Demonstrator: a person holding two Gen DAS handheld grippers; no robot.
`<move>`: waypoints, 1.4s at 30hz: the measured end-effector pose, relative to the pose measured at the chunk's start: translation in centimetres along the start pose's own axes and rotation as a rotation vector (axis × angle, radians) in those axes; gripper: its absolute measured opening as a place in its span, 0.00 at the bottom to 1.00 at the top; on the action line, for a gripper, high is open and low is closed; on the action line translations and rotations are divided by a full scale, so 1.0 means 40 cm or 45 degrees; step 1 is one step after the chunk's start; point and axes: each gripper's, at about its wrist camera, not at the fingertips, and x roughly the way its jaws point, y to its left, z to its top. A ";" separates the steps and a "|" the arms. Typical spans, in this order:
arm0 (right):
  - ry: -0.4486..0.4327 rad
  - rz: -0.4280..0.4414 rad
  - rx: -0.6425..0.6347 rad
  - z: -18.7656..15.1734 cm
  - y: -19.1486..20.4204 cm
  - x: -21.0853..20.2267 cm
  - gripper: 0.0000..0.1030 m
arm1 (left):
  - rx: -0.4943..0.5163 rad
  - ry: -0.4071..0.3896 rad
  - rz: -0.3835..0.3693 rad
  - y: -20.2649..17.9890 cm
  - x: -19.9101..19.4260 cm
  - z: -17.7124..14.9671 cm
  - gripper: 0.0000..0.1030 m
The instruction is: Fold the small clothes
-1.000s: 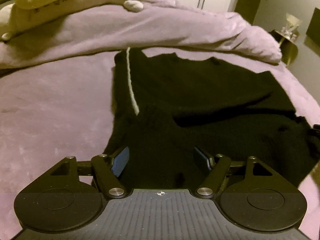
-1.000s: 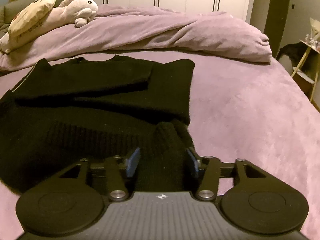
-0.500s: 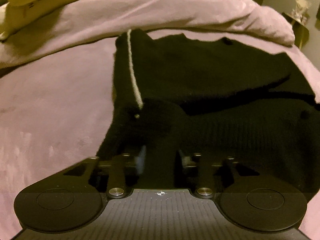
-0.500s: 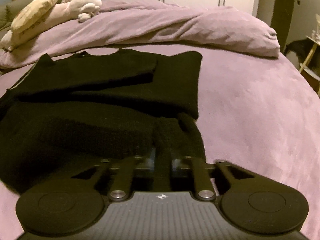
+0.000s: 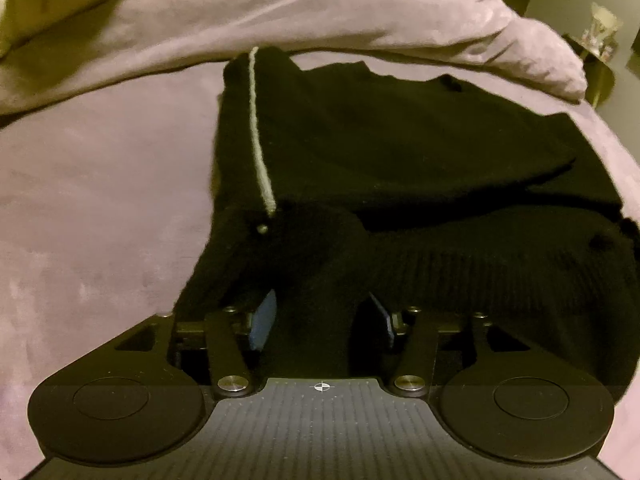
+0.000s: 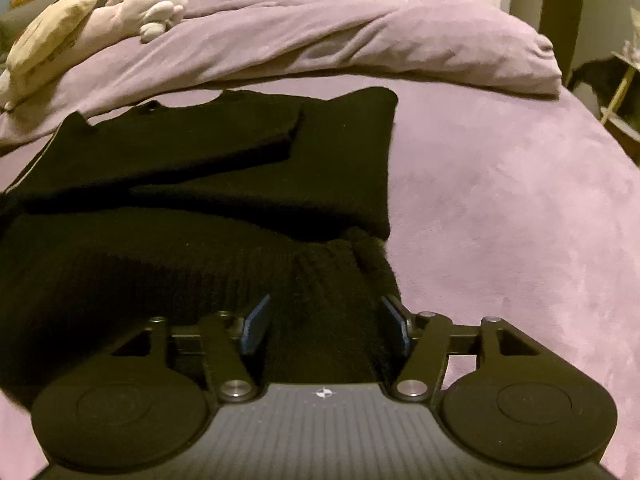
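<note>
Lying across the purple bed [image 6: 500,220], a black knitted sweater [image 5: 400,152] has its sleeves folded in over the body, and its near hem is bunched up toward both cameras. In the left wrist view the left tool [image 5: 322,320] sits at the hem's left corner, its blue-padded fingers [image 5: 265,318] set apart with a thick ridge of black knit filling the gap between them; the fabric touches the pads on both sides, so the tool pinches the sweater with its jaws only partly drawn in. A pale stripe [image 5: 258,132] runs down the sweater's left edge and ends just above that gathered fold, beside a small round button [image 5: 262,229].

In the right wrist view the right tool [image 6: 324,326] holds the opposite corner of the hem in the same way: a mound of ribbed knit rises between its blue pads [image 6: 256,324] and fills the space between the fingers. From there the sweater [image 6: 192,168] spreads away to the left, with one folded sleeve lying on top of the chest.

Beyond the garment a rumpled purple duvet [image 6: 360,40] is heaped along the far side of the bed. A plush rabbit [image 6: 148,8] and a cream cushion [image 6: 48,28] rest on it at the upper left.
</note>
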 end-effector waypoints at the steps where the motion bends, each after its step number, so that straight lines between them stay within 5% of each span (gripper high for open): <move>1: -0.014 0.024 -0.008 0.000 0.004 -0.006 0.13 | 0.012 -0.001 0.024 -0.006 -0.003 0.002 0.37; 2: -0.032 0.024 -0.026 -0.001 0.013 -0.017 0.13 | 0.023 -0.005 0.043 -0.010 -0.007 0.003 0.16; 3: -0.057 0.015 -0.068 -0.005 0.026 -0.032 0.10 | 0.028 -0.016 0.048 -0.012 -0.015 0.003 0.08; 10: -0.268 0.012 -0.106 -0.004 0.036 -0.176 0.09 | -0.012 -0.270 0.010 -0.017 -0.169 -0.001 0.07; 16: -0.408 -0.064 -0.082 0.094 0.023 -0.212 0.09 | -0.073 -0.491 0.024 0.012 -0.271 0.070 0.07; 25: -0.551 -0.252 -0.017 0.304 0.049 -0.052 0.09 | -0.137 -0.613 0.190 0.076 -0.154 0.257 0.07; 27: -0.520 -0.261 -0.018 0.314 0.053 0.028 0.10 | -0.124 -0.578 0.244 0.083 -0.074 0.268 0.08; 32: -0.198 -0.223 -0.035 0.289 0.028 0.241 0.16 | -0.133 -0.286 0.218 0.114 0.132 0.232 0.09; 35: -0.190 -0.171 -0.011 0.292 0.003 0.251 0.29 | -0.121 -0.273 0.172 0.116 0.148 0.220 0.17; 37: -0.186 -0.175 -0.004 0.307 -0.011 0.252 0.51 | -0.168 -0.243 0.146 0.132 0.151 0.236 0.23; 38: -0.167 -0.151 0.011 0.316 -0.022 0.258 0.53 | -0.205 -0.237 0.126 0.144 0.150 0.244 0.25; 41: -0.113 -0.120 0.008 0.326 -0.019 0.279 0.52 | -0.283 -0.238 0.095 0.159 0.139 0.249 0.21; 42: -0.106 -0.127 -0.018 0.324 -0.011 0.275 0.43 | -0.292 -0.233 0.095 0.156 0.138 0.250 0.13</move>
